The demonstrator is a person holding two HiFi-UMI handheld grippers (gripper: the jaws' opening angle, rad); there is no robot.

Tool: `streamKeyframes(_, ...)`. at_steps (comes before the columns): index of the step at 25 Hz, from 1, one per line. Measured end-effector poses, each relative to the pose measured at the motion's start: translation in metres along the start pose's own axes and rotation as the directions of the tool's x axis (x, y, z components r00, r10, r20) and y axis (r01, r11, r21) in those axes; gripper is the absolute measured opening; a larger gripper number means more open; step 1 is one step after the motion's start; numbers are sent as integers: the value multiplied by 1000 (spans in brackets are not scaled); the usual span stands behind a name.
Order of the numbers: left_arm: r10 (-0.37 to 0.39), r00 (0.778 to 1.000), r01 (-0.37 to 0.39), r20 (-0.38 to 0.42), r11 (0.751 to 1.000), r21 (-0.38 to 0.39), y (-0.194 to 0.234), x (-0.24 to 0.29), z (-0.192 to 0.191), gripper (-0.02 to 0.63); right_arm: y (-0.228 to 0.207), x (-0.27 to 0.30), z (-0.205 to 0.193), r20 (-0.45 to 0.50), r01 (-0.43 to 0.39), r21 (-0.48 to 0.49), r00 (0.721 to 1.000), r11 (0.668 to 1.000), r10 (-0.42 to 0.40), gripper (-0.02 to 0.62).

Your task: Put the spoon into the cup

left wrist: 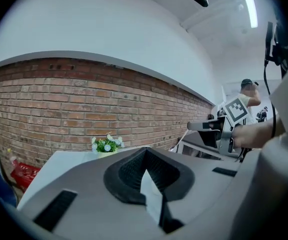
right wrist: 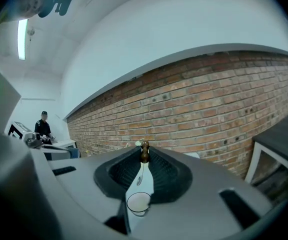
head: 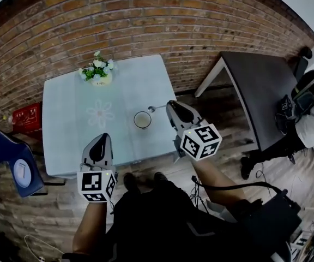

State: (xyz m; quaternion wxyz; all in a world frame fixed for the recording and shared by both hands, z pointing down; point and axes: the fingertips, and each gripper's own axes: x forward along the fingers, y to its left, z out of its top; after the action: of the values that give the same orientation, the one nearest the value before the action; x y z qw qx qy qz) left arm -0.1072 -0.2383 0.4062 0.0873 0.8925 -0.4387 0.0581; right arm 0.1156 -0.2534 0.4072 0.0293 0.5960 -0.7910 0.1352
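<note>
- While the right gripper (head: 169, 105) pinches the spoon (head: 156, 107) by its handle, its bowl is just beside the cup (head: 142, 119)
- Left gripper (head: 98, 139): jaws together, empty, above the table (head: 70, 108)

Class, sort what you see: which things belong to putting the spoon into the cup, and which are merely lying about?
Job in hand: spoon, cup, right gripper holding the spoon.
Lying about: potted flowers, red box, dark table.

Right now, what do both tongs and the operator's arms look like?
Left tongs and right tongs: grey shells, black ribbed pads inside the jaws, each with a white cube of black square markers behind. Forearms bare, no sleeves showing; dark clothing below.
</note>
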Motion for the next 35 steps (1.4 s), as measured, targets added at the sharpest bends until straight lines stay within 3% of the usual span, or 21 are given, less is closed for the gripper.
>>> streamKeyframes(7, 85, 996, -85, -3, 996, 0, -9, -8, -14, 9, -10, 29, -39, -66, -88, 33, 994, 996, 90, 57)
streamKeyframes(14, 173, 982, -177, -68, 983, -46, -10, -15, -40, 11, -10, 55, -76, -141, -159, 35, 977, 987, 163, 57)
streamKeyframes(20, 275, 958, -280, -80, 959, -50, -3, -22, -48, 11, -12, 72, -104, -194, -207, 36, 958, 978, 210, 57)
streamKeyframes(35, 414, 902, -425, -121, 902, -76, -15, -38, -73, 9, -1, 102, -160, -305, -312, 11, 904, 950, 300, 57)
